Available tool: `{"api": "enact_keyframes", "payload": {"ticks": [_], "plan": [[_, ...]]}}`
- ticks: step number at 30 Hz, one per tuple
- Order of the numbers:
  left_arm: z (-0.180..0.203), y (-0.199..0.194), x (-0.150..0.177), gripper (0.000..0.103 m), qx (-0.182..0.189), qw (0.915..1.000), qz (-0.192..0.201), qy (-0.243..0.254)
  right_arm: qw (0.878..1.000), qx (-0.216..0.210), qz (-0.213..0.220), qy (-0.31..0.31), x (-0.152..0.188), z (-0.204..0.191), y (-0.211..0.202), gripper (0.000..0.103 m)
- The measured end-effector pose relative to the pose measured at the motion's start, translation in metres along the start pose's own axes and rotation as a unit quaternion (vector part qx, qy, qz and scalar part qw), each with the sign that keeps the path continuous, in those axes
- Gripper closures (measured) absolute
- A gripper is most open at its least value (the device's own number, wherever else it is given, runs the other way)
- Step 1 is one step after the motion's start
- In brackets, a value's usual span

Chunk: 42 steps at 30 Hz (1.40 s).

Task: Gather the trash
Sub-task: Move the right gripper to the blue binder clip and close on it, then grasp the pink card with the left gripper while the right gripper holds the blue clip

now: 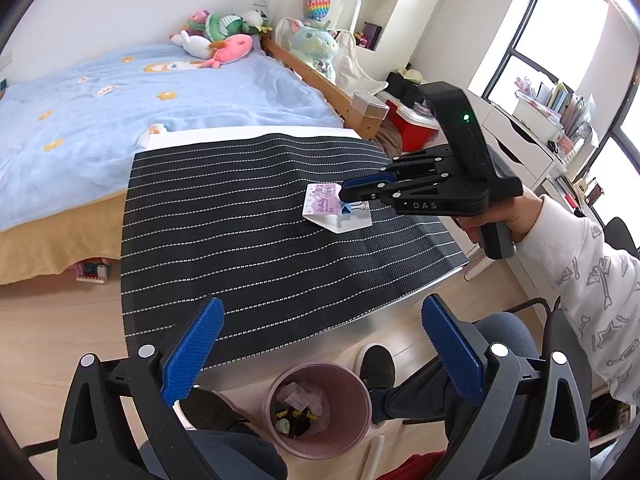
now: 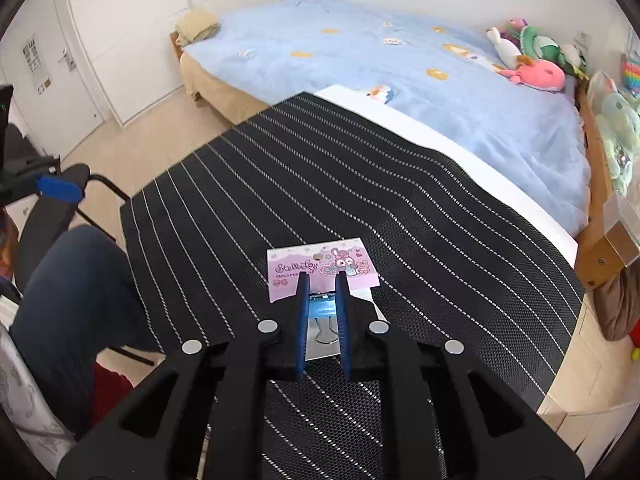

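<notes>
A pink printed card (image 2: pixel 320 268) with a white sheet under it lies on the black striped table mat (image 2: pixel 360 184). A blue binder clip (image 2: pixel 322 308) is clamped on its near edge. My right gripper (image 2: pixel 322 280) is down over the clip, its blue pads close on both sides of it. In the left wrist view the right gripper (image 1: pixel 344 192) sits on the clip (image 1: pixel 352 210) and card (image 1: pixel 320 202). My left gripper (image 1: pixel 320 344) is open and empty, held above the pink trash bin (image 1: pixel 320 408) on the floor, which holds several scraps.
A bed with a blue blanket (image 1: pixel 160 92) and plush toys (image 1: pixel 224 40) stands behind the table. A white drawer unit (image 1: pixel 520 140) and a red box (image 1: pixel 412 124) are at the right. The person's knees and an office chair (image 2: pixel 60 208) are at the table's near side.
</notes>
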<state>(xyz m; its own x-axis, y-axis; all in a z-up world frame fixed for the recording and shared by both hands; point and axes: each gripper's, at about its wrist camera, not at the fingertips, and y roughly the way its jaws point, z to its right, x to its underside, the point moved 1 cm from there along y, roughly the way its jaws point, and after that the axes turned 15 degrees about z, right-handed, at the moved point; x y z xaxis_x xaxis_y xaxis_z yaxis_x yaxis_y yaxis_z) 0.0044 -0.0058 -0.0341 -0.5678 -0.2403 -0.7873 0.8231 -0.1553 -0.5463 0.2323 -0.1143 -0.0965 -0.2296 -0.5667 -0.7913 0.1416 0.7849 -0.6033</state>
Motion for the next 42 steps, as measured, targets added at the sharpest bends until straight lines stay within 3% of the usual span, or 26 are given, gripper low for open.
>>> {"api": "enact_keyframes", "payload": {"ticks": [12,22,30,42], "plan": [[0.014,0.015,-0.027,0.008,0.011,0.9992,0.007,0.037,0.997,0.039,0.035,0.056,-0.011,0.008,-0.043,0.091],[0.023,0.050,-0.057,0.008,0.031,0.9976,-0.006,0.063,0.992,0.072,0.044,0.093,-0.006,0.016,-0.074,0.091],[0.022,0.102,-0.067,0.008,0.023,0.9943,-0.051,0.091,0.989,0.081,0.050,0.109,0.005,0.020,-0.088,0.091],[0.001,0.165,-0.058,0.009,0.005,0.9888,-0.125,0.082,0.986,0.097,0.048,0.125,0.021,0.024,-0.103,0.091]]}}
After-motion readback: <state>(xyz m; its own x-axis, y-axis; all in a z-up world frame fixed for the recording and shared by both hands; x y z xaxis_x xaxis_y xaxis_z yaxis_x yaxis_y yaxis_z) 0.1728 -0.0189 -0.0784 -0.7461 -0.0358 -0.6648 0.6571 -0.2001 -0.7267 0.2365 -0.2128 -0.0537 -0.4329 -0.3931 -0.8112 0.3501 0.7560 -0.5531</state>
